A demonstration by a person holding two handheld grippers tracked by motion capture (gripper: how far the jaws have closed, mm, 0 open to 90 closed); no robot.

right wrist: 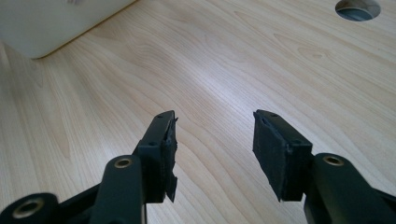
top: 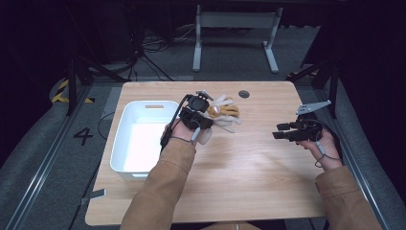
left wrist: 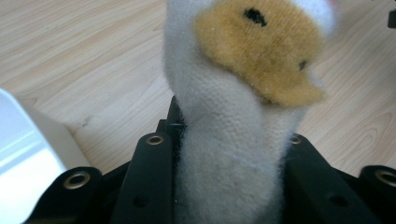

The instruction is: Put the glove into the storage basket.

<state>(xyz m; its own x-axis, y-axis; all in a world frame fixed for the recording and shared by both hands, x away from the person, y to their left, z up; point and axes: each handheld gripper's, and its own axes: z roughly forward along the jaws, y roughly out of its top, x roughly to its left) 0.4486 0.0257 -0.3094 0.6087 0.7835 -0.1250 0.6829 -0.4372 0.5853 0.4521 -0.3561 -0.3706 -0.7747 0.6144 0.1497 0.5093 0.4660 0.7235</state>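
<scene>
You had the left gripper [left wrist: 229, 154] clamped on the plush toy [left wrist: 243, 93] right next to the white bin [top: 139, 139], prob to drop it in, w/ the right gripper [right wrist: 215, 154] spread open & empty

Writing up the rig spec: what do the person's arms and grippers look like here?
Tan-brown long sleeves on both forearms. Left gripper and right gripper are black, two-jawed, with brass-ringed bolt holes and dark pads. A grey three-cornered plate tops the right one. A grey cord loops at each wrist.
</scene>
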